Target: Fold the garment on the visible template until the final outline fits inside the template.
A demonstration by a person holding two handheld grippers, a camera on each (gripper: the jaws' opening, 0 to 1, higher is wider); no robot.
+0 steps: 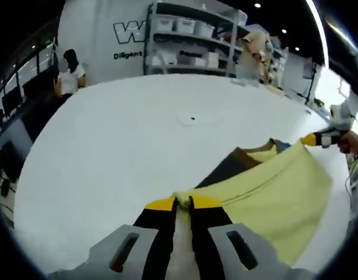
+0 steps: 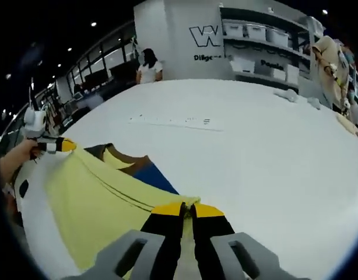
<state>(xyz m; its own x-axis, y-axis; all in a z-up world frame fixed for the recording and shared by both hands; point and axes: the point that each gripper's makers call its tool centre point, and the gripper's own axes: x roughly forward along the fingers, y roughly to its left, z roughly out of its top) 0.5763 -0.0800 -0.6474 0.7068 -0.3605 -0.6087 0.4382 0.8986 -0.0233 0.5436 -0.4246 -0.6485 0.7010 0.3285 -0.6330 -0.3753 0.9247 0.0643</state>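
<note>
Both grippers, left and right, clamp the yellow garment edge, cloth stretched taut between them.

Big white table, shelving with storage bins, lettered white wall, ceiling spotlights.

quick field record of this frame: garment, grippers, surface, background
garment: yellow garment, stretched between both grippers, over a darker brown and blue piece
left gripper: shut on garment edge
right gripper: shut on garment edge
table: white
background: shelves with bins; a person at the far edge of the table
</note>
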